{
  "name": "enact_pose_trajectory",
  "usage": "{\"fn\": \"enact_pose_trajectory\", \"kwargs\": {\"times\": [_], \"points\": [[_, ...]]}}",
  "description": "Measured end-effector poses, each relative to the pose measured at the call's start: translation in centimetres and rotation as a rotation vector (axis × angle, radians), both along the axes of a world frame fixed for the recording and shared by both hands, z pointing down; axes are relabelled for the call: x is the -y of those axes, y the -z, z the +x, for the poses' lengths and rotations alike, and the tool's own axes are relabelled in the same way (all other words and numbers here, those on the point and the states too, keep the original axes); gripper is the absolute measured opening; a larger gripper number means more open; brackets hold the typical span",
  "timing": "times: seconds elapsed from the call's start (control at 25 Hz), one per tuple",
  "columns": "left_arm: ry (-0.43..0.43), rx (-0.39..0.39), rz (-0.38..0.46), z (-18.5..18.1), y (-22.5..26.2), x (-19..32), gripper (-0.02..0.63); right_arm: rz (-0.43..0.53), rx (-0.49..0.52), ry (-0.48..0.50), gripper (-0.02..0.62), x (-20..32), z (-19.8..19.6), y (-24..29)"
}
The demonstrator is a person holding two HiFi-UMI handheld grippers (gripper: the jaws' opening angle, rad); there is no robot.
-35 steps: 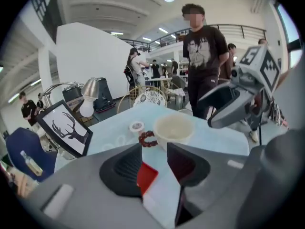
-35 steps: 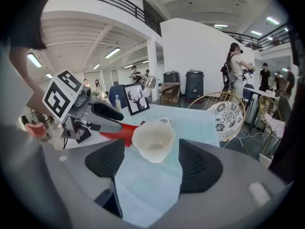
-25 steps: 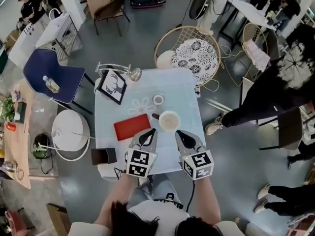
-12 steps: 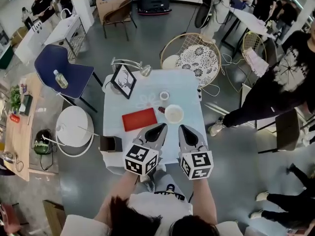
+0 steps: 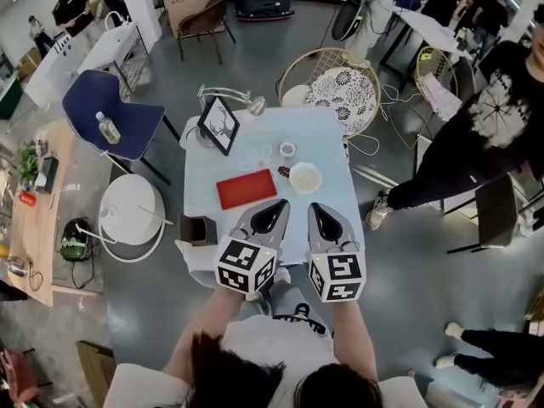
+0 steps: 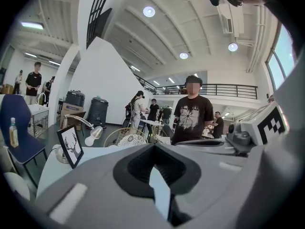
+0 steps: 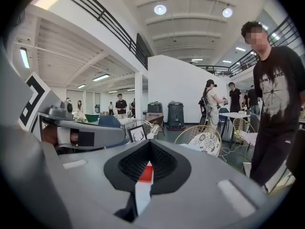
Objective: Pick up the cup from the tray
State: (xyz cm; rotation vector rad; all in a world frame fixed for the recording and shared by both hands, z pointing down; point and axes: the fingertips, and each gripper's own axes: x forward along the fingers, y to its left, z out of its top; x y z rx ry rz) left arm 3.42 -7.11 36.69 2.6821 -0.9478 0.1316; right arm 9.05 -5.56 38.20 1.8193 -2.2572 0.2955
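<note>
White and round, mouth up, the cup point(image 5: 304, 177) stands on the pale blue table point(image 5: 323, 143), toward its right edge. We see a small dark brown thing point(image 5: 284, 172) just beside its left, a flat red board point(image 5: 246, 189) further left and apart from it, and a white ring point(image 5: 287, 149) beyond. A deer picture point(image 5: 218, 125) and a lamp point(image 5: 252, 105) stand at the far left corner. The left gripper point(image 5: 277, 204) and right gripper point(image 5: 315, 207) hang over the near edge, jaws pressed together on nothing, with bare table between them and the cup. Only the head view shows the cup; the right gripper view catches just a red sliver of the board.
</note>
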Motion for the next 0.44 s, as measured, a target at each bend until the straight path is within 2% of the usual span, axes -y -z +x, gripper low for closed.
{"fn": "enact_pose_trajectory", "kwargs": {"times": [0.2, 0.44], "points": [[-0.003, 0.009, 0.018, -0.4, 0.0, -0.8, 0.0, 0.006, -0.007, 0.004, 0.023, -0.7, -1.0, 0.0], [-0.001, 0.018, 0.065, -0.3, 1.0, 0.6, 0.0, 0.043, -0.002, 0.028, 0.023, 0.8, -1.3, 1.3]]}}
